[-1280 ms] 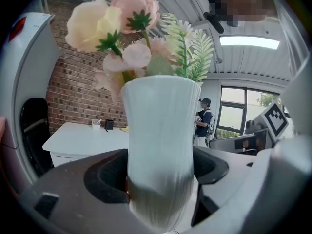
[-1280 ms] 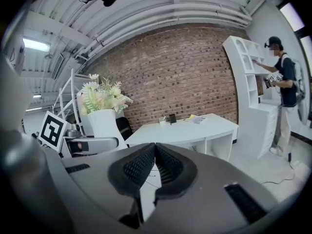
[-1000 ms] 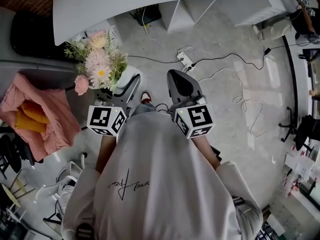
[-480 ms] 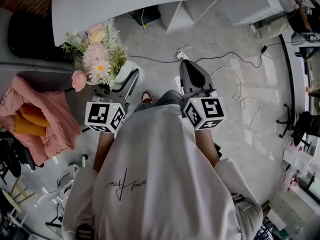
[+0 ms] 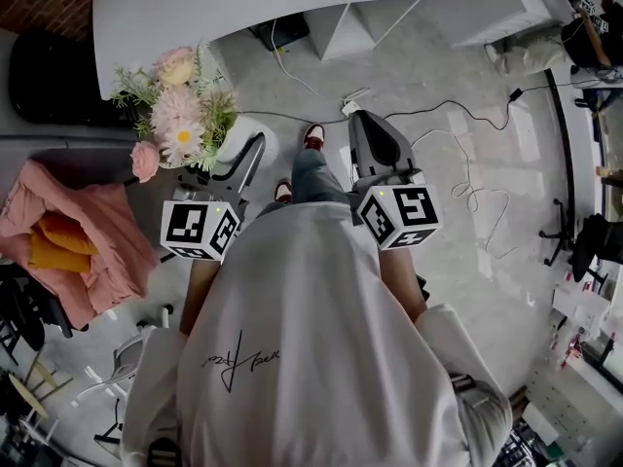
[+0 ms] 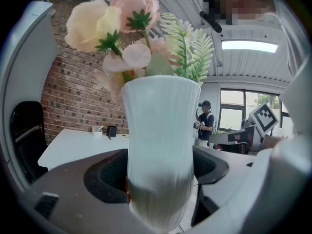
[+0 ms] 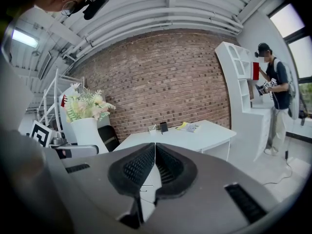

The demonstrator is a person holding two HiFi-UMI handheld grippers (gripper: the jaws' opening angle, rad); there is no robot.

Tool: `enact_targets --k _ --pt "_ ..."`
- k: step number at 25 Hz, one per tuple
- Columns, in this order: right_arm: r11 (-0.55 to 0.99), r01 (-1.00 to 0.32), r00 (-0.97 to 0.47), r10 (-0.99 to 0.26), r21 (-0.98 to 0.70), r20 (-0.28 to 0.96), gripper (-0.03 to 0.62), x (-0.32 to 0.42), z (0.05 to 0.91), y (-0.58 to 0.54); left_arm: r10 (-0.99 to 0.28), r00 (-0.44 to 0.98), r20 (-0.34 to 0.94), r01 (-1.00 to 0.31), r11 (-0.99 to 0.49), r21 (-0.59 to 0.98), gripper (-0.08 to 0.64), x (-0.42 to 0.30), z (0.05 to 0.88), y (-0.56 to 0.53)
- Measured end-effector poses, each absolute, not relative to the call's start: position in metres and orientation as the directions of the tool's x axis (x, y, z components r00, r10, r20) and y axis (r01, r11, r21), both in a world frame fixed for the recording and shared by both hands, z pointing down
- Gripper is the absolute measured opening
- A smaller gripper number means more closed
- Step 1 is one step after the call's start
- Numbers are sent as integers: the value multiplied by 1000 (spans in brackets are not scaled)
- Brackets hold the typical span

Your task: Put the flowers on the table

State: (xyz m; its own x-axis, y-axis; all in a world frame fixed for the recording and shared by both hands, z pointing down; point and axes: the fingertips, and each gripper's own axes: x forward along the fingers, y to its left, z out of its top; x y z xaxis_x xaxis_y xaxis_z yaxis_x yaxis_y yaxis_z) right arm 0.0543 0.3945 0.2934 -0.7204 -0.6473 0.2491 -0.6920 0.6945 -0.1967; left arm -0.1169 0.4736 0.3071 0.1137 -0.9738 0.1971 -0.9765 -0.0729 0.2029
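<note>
Brick wall backed the white surface [image 5: 243, 8] ahead. The left gripper [image 6: 158, 178] pinched the ribbed white vase [image 6: 161, 121] low between its fingers [image 6: 105, 177], so the artificial flowers [image 5: 180, 115] stood upright in the air, short of the surface, probably for carrying. The right gripper [image 7: 155, 167] had its fingers pressed together, empty.

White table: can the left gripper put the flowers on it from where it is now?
Probably not yet. The left gripper, shut on the vase of flowers, is short of the white table, with open floor between them. Nothing looks in the way, so stepping closer should do it.
</note>
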Motion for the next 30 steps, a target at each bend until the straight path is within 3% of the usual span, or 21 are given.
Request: enact_targets --k 30 --pt "683 -676 -736 -610 -276 292 26 48 333 183 -947 132 292 -978 -77 192 396 -111 340 258"
